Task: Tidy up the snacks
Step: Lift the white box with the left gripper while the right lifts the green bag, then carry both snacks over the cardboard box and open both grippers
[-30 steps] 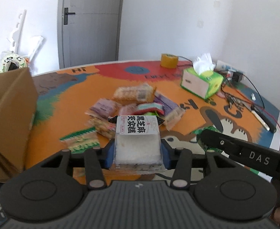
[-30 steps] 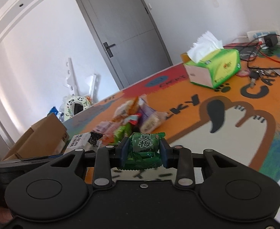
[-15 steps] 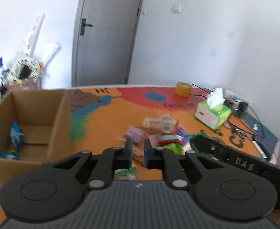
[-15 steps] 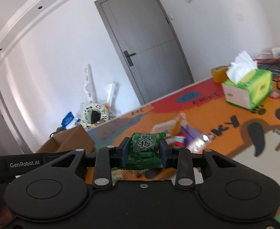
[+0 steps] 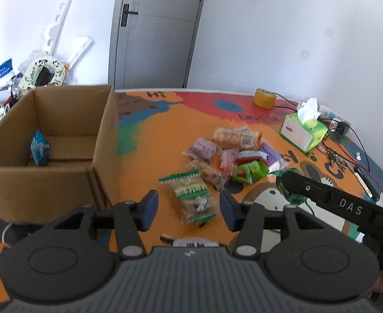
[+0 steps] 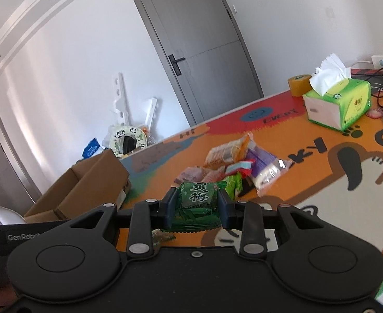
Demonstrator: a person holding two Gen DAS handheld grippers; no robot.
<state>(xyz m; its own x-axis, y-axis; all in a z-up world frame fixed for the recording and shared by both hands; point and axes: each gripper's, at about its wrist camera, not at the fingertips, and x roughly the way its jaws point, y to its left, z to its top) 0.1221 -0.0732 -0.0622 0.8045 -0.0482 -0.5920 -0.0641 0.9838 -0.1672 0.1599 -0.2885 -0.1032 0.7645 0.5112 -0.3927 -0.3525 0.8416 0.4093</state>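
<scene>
Both tongs hang over the orange mat [image 5: 149,140]. Left gripper [image 5: 188,210] is spreading its jaws with nothing pinched; a green-striped snack packet [image 5: 191,198] lies on the mat below the gap, its long axis running away from the tongs and slightly rightward. Right gripper [image 6: 197,207] is clamped on a green plum candy packet [image 6: 197,203], held crosswise with its printed face upward. Beyond them the snack pile [image 5: 233,154] sits mid-mat, well apart from the cardboard box [image 5: 60,182] at the left, which holds a blue packet [image 5: 40,148]. Bare mat lies between pile and box. A tissue box [image 6: 340,107] and tape roll [image 5: 264,98] stand toward the far edge.
</scene>
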